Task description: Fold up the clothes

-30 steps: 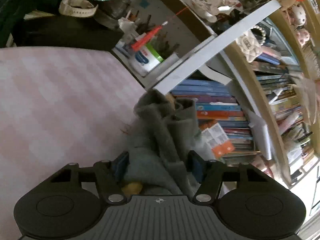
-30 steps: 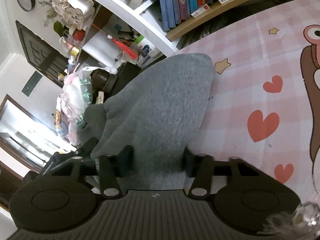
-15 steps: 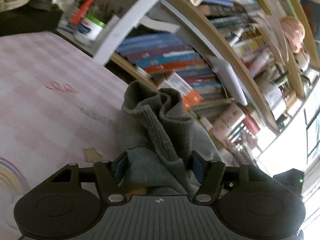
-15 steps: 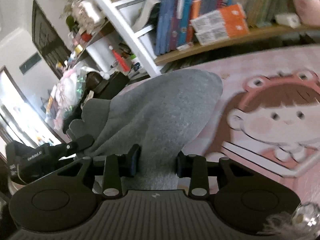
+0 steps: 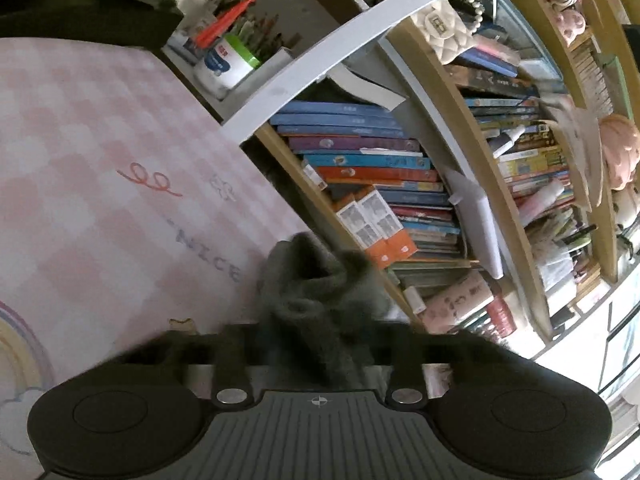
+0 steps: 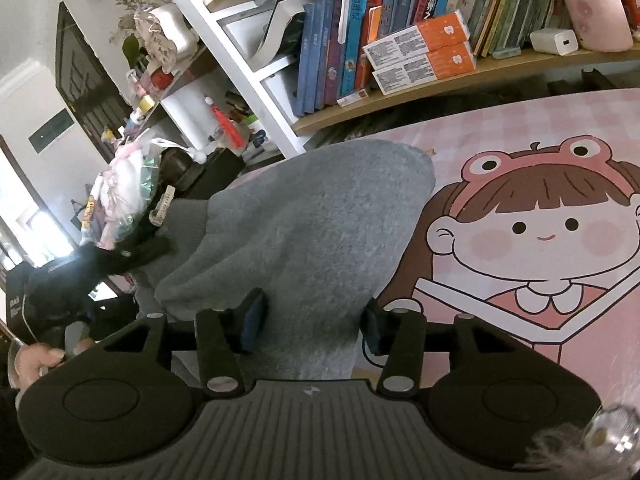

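Observation:
A grey knit garment (image 6: pixel 320 220) lies spread on the pink cartoon table mat (image 6: pixel 580 140) and runs back between the fingers of my right gripper (image 6: pixel 312 316). Those fingers stand apart at its two edges, open. Its left end trails off to the left gripper's black body (image 6: pixel 88 272), beside a person's hand (image 6: pixel 36 360). In the left wrist view a bunched fold of the same garment (image 5: pixel 316 280) stands up between the blurred fingers of my left gripper (image 5: pixel 316 336), which is shut on it over the mat (image 5: pixel 100 200).
A bookshelf (image 6: pixel 400 40) packed with books and boxes runs close along the table's far edge, and fills the right side of the left wrist view (image 5: pixel 380 180). A pen pot and cluttered shelves (image 5: pixel 228 60) stand at the table's far left corner.
Both grippers have carried the garment rightward along the table, and the cartoon girl print is now beside it. The right gripper's fingers stand wider apart than half a second ago.

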Motion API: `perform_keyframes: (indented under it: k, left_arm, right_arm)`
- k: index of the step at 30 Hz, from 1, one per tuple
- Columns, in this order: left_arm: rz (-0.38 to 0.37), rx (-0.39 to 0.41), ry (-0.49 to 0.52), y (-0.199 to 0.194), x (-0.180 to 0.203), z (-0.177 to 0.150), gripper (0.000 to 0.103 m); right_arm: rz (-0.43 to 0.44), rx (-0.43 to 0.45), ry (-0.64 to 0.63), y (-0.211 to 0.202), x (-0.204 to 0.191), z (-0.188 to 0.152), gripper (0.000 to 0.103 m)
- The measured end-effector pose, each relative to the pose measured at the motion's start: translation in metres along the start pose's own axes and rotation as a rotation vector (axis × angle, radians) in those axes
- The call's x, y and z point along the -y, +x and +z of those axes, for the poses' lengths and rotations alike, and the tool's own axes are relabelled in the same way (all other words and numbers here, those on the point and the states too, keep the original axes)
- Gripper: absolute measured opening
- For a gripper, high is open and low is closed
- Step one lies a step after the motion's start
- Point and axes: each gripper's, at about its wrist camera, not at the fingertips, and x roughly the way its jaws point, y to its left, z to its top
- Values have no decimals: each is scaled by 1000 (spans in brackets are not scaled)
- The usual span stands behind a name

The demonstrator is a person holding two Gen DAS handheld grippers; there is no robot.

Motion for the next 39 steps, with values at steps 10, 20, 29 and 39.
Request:
perform_keyframes:
  k: [10, 20, 29, 39]
  left_arm:
    - [78, -26, 105, -10, 16, 1, 11]
    - [60, -27, 9, -11, -7, -2, 85]
    - [52, -137, 1, 18, -10, -16, 83]
    - [34, -117, 166, 19, 15, -30, 48]
  right_arm:
    - [-2, 21, 47, -6, 7, 4, 59]
    - [46, 1, 113, -5, 13, 5, 59]
    - [84, -25, 188, -1, 17, 3, 58]
    - [18, 14, 75, -7, -1, 3, 31]
